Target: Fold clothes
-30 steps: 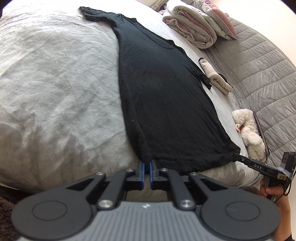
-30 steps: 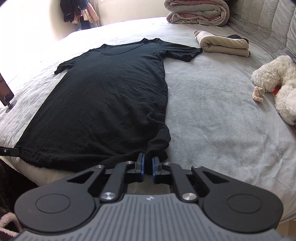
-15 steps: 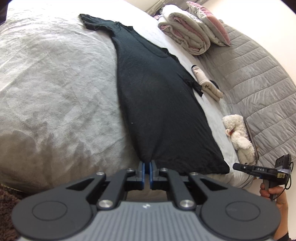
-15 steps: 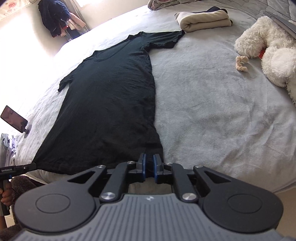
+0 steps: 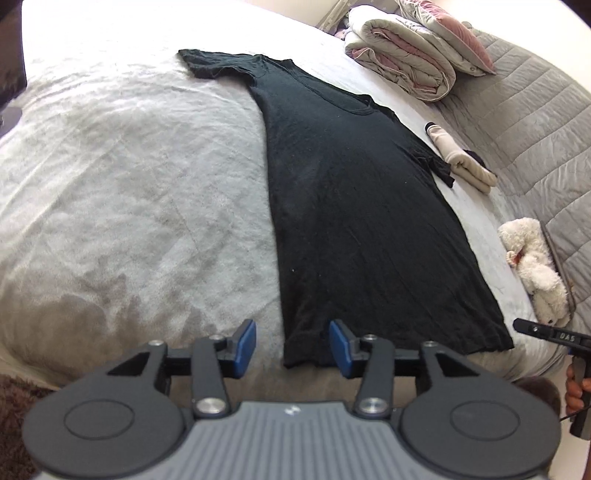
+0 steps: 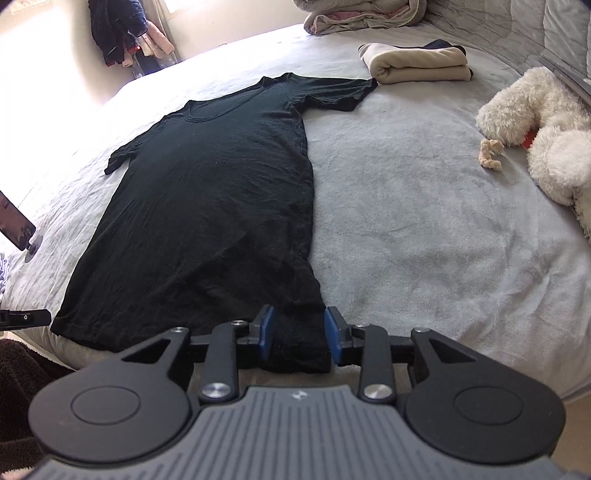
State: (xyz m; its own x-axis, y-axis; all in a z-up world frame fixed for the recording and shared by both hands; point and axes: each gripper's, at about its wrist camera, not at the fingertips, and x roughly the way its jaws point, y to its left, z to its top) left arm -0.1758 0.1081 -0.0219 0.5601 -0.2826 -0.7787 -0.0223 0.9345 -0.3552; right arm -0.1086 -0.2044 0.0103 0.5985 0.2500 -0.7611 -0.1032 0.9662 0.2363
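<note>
— What sort of place is this?
— A bedroom in a home: a wide bed (image 6: 424, 229) under a pale fleecy cover, a grey quilted headboard (image 5: 517, 122) behind it.
— Anything else homely?
— A folded duvet (image 5: 402, 55), a white plush toy (image 6: 543, 129), a black T-shirt (image 6: 214, 206) spread flat beside folded beige clothes (image 6: 413, 64), and garments hanging (image 6: 122, 33) by a bright window

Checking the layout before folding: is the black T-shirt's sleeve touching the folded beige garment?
Touching. The right wrist view shows the black T-shirt sleeve tip meeting the folded beige garment, no bedding visible between them.
</note>
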